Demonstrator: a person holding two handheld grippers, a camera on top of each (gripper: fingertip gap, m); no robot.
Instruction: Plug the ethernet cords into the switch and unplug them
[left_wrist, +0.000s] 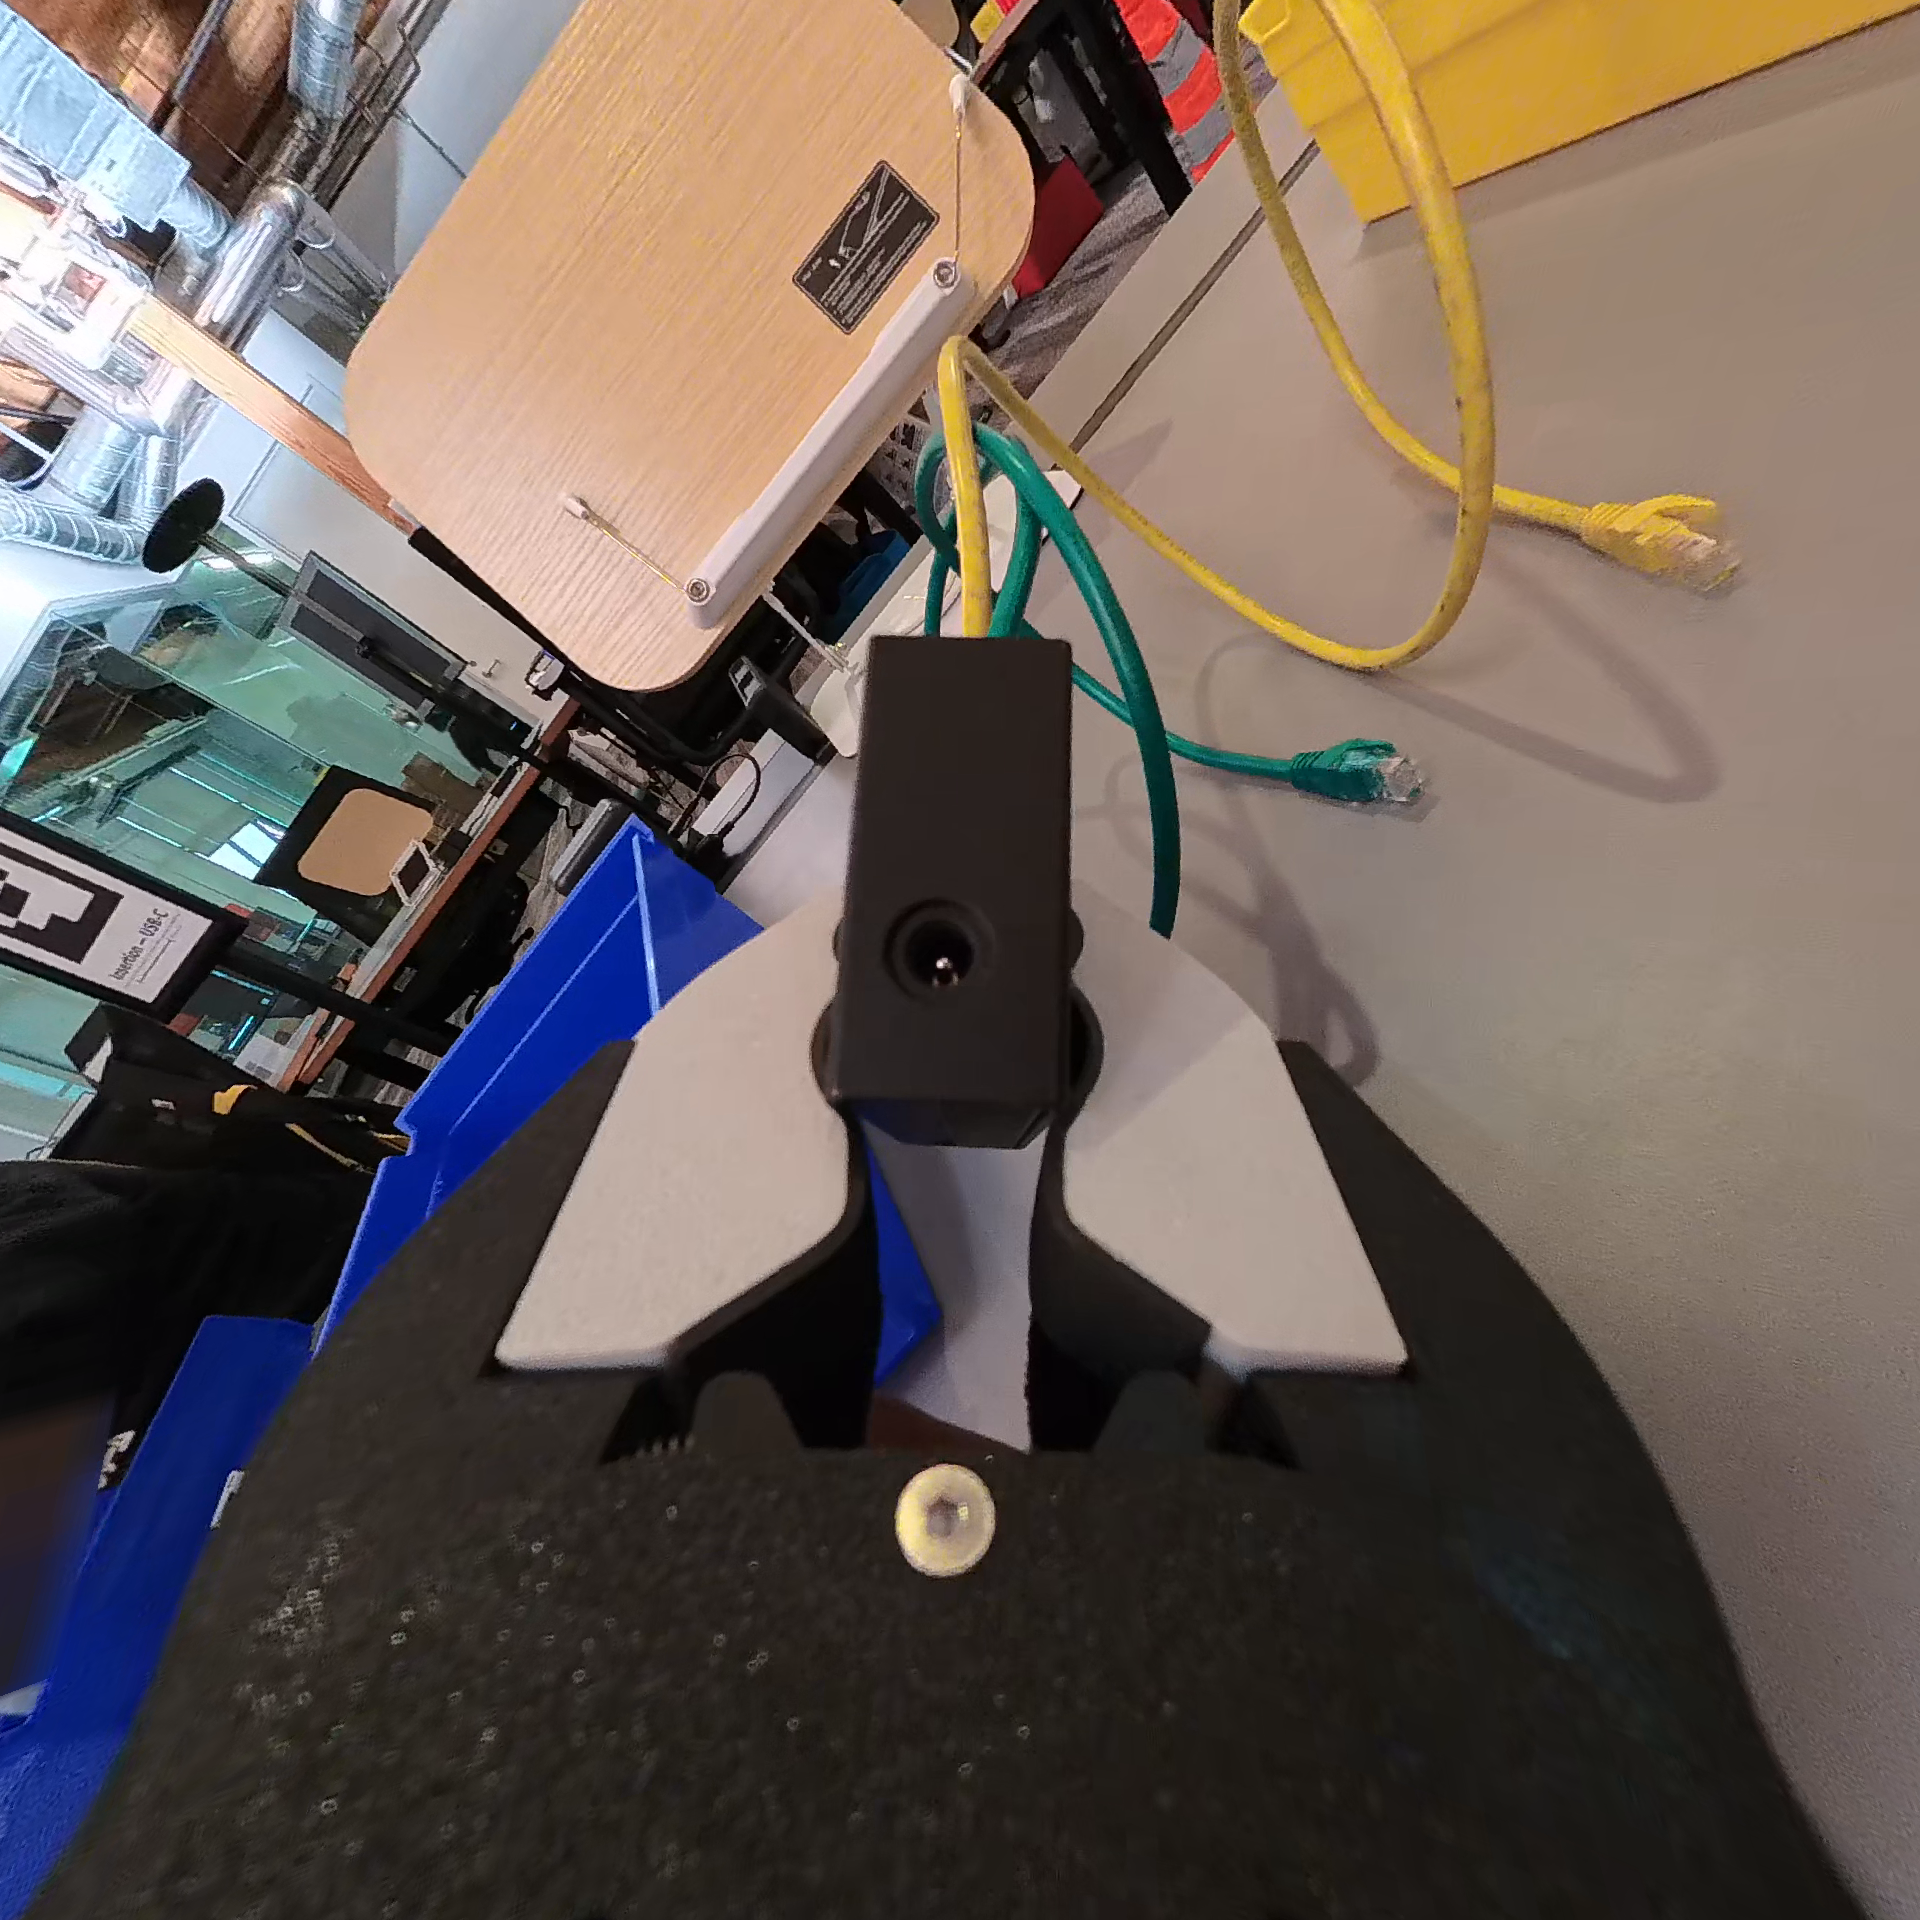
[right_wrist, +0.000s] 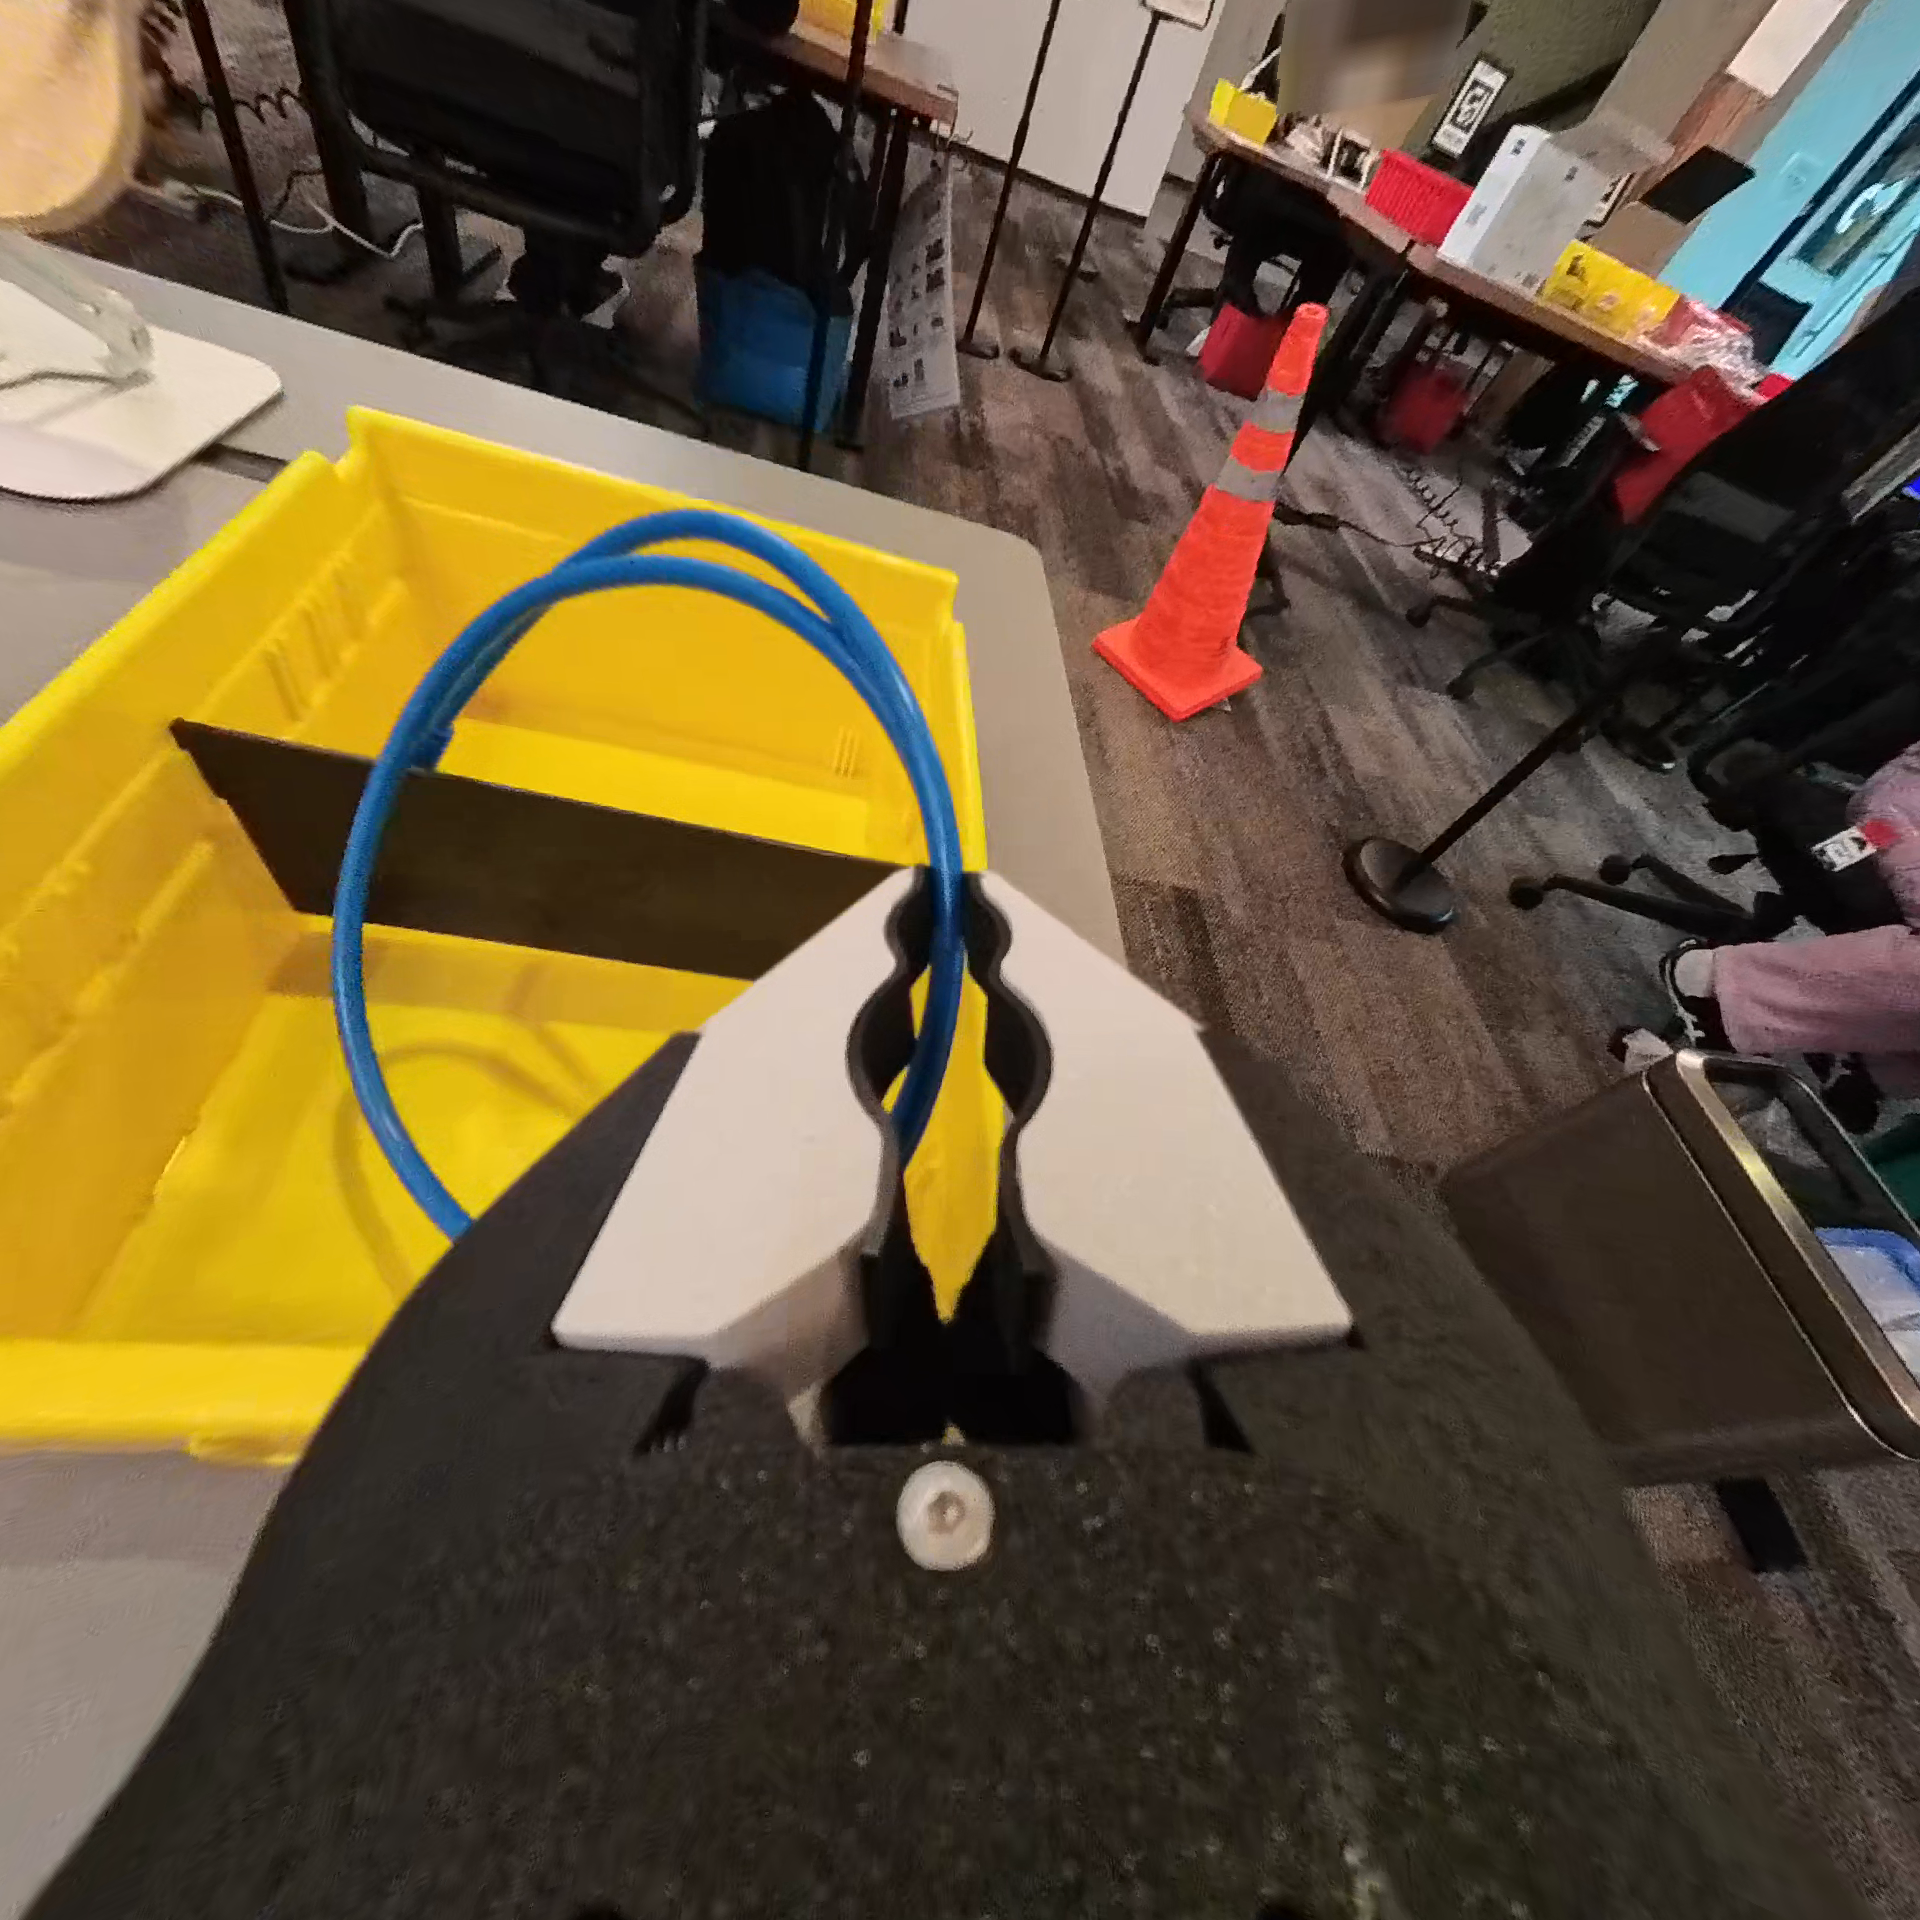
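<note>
In the left wrist view, my left gripper (left_wrist: 951, 1023) is shut on the black switch (left_wrist: 956, 862), held end-on with its round power socket facing the camera. A yellow cord (left_wrist: 1361, 384) and a green cord (left_wrist: 1132, 686) run behind the switch; whether they are plugged in is hidden. Their free plugs, yellow (left_wrist: 1652, 535) and green (left_wrist: 1356, 771), lie on the grey table (left_wrist: 1558, 1039). In the right wrist view, my right gripper (right_wrist: 940, 914) is shut on a looped blue cord (right_wrist: 623, 582), held over a yellow bin (right_wrist: 260, 1091).
A blue bin (left_wrist: 540, 1060) sits left of the switch and a yellow bin (left_wrist: 1507, 94) at the far right. A black divider (right_wrist: 520, 847) crosses the yellow bin. The table edge (right_wrist: 1070, 727) drops to a floor with an orange cone (right_wrist: 1216, 551) and a waste bin (right_wrist: 1683, 1268).
</note>
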